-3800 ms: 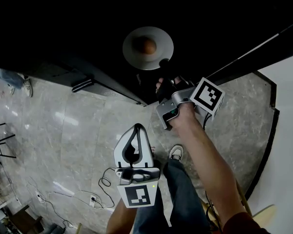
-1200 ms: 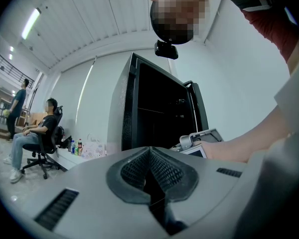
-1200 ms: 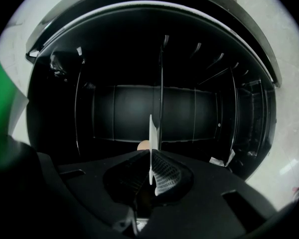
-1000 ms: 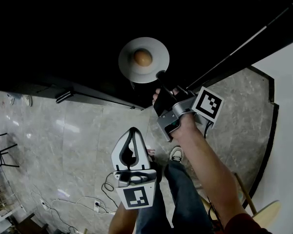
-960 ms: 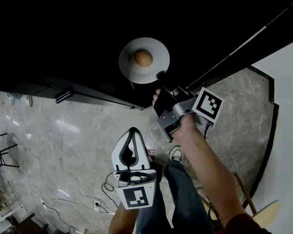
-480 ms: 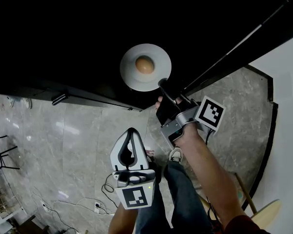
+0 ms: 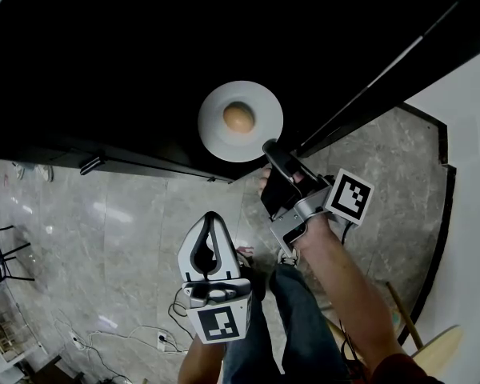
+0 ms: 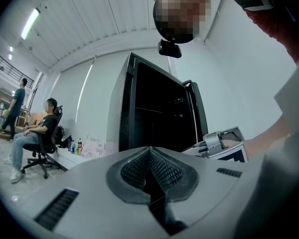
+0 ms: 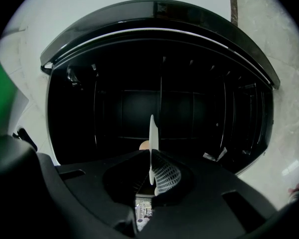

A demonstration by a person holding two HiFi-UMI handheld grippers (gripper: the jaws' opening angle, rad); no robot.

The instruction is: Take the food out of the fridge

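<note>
Well, a white plate (image 7: 222, 140) carries a single brown, egg-like piece of food (image 7: 238, 118) at its middle. The right tongs (image 7: 269, 147) are clenched on the plate's near rim and hold it level, out in front of the dark, open fridge (image 7: 128, 46). The food looks smooth and almost round from above, so I cannot tell its long axis. The left tongs (image 7: 210, 219) are pressed together on nothing, lower down over the grey floor (image 7: 120, 230).
</note>
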